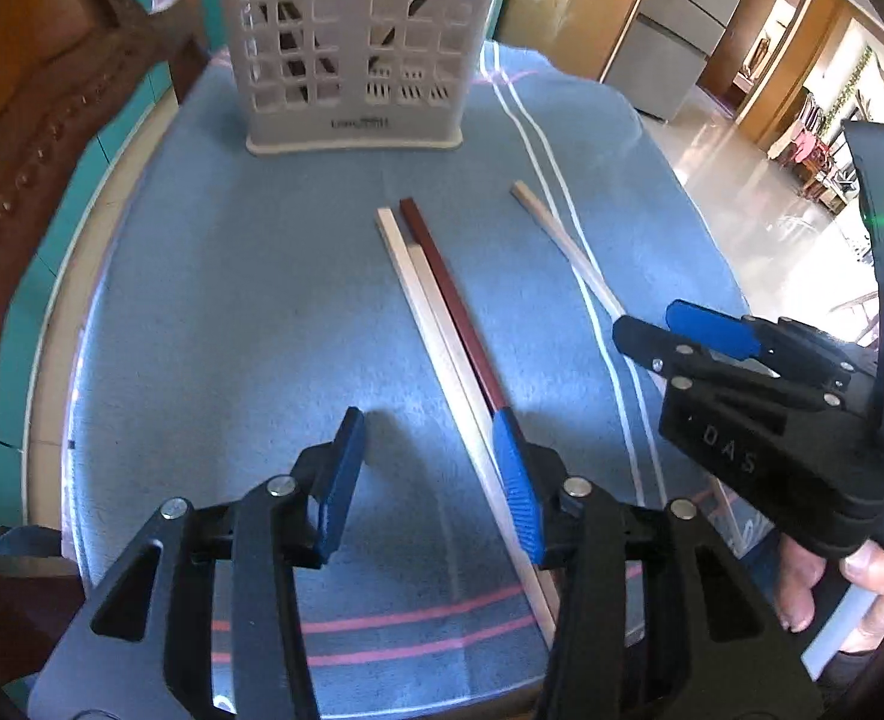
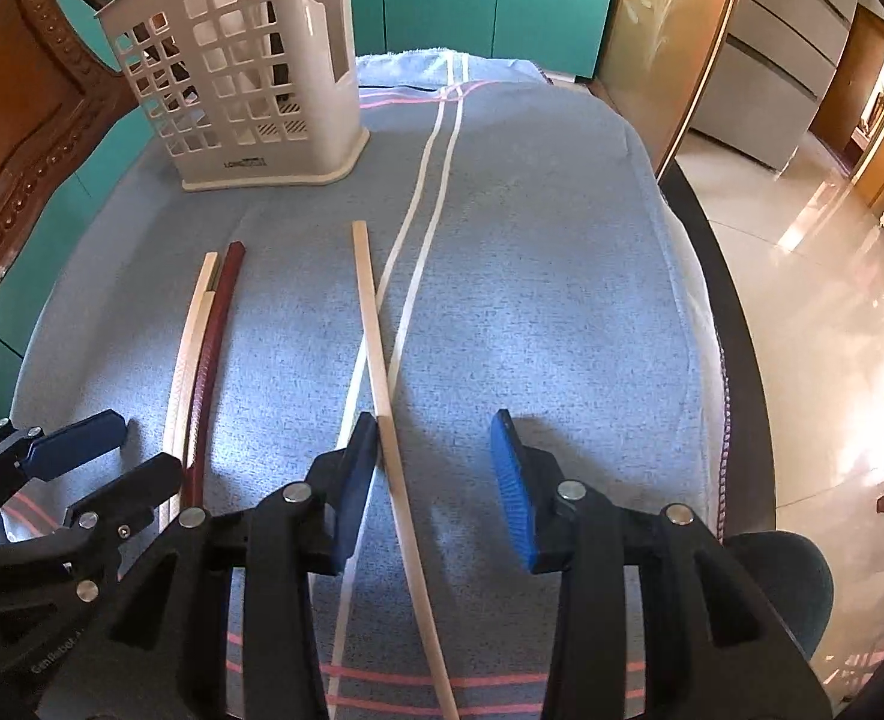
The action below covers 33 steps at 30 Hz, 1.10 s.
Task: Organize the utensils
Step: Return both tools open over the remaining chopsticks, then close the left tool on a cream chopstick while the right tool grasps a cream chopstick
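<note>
A: Left wrist view?
B: The left gripper (image 1: 429, 480) is spread, pinching nothing. Three chopsticks, two cream (image 1: 435, 324) and one dark red (image 1: 448, 294), lie bunched on the blue towel (image 1: 231, 300), beside its right pad. The white utensil basket (image 1: 351, 42) stands beyond.

A: Right wrist view?
B: The right gripper (image 2: 435, 480) is spread too; a lone cream chopstick (image 2: 381, 372) lies just beside its left pad, ungripped.

Both wrist views look steeply down, close — sharing the towel (image 1: 231, 312).
</note>
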Each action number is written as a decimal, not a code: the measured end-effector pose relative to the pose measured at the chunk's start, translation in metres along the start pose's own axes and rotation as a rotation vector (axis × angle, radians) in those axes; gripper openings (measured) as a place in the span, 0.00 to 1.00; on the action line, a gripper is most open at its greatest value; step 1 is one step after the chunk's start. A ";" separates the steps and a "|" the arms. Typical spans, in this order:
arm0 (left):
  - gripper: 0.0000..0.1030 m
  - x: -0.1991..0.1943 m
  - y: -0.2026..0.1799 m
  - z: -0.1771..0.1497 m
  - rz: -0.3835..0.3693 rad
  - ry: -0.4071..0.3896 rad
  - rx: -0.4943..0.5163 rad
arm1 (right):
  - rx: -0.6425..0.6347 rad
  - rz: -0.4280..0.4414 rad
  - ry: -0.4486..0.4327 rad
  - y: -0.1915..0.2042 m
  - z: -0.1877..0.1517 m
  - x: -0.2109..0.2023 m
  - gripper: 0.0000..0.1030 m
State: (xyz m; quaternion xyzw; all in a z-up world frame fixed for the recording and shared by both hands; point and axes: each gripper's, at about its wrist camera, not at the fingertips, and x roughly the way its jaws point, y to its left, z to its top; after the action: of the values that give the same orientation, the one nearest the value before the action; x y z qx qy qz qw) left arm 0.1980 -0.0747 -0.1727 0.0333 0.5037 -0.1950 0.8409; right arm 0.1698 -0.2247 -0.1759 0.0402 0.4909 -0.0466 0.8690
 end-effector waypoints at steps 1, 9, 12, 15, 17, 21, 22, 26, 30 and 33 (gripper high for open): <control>0.45 0.000 -0.001 0.000 0.007 0.001 0.005 | 0.000 0.001 -0.001 0.000 0.001 0.002 0.39; 0.49 0.000 0.004 0.002 0.072 -0.001 -0.001 | -0.010 -0.004 -0.010 0.001 -0.001 0.001 0.39; 0.49 -0.004 0.006 0.003 0.079 -0.001 0.000 | -0.012 -0.006 -0.012 0.002 -0.002 0.001 0.40; 0.49 -0.003 0.006 0.004 0.082 -0.001 0.002 | -0.013 -0.006 -0.013 0.003 -0.002 0.001 0.40; 0.49 -0.003 0.005 0.005 0.098 -0.003 0.008 | -0.015 -0.007 -0.014 0.003 -0.002 0.001 0.40; 0.50 0.003 0.010 0.008 0.158 0.007 0.011 | -0.016 -0.007 -0.013 0.002 -0.002 0.001 0.40; 0.50 0.002 0.013 0.009 0.149 0.009 0.003 | -0.017 -0.006 -0.013 0.002 -0.002 0.001 0.40; 0.47 -0.010 0.026 0.011 0.004 -0.012 -0.091 | -0.016 -0.006 -0.013 0.003 -0.001 0.001 0.41; 0.47 -0.016 0.005 0.009 -0.023 0.002 -0.015 | -0.016 -0.008 -0.013 0.003 0.000 0.002 0.43; 0.50 -0.003 -0.012 0.001 0.011 0.047 0.047 | -0.019 -0.006 -0.015 0.004 -0.001 0.002 0.43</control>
State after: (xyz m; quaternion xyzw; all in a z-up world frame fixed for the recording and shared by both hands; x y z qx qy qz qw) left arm 0.1931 -0.0853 -0.1678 0.0604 0.5184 -0.2013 0.8289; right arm 0.1708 -0.2208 -0.1779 0.0301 0.4851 -0.0446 0.8728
